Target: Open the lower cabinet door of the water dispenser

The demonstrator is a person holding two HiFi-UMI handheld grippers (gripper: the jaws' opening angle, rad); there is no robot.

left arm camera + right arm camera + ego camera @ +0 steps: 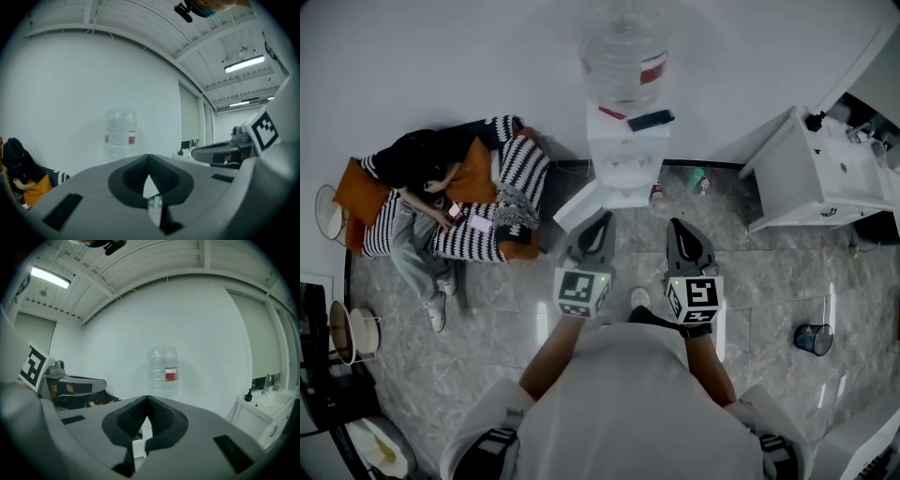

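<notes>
We've got the left tool [601,218] and right tool [678,225] both clenched shut, empty, held side by side roughly level, aimed at the dispenser [626,155], touching nothing.

The room has a plain white wall [441,56] and a glossy floor [787,272] of grey marbled tiles, on which a small dark wire wastebasket [814,338] stands at the right. Against the wall at the left a person [422,164] sits on a low seat among orange cushions [356,192] and black-and-white striped cushions [522,169], and at the right stands a white sink cabinet [811,173] with a dark pump bottle [248,394] on top. Overhead, a white beamed ceiling [140,258] carries lit tube lights [243,63].
</notes>
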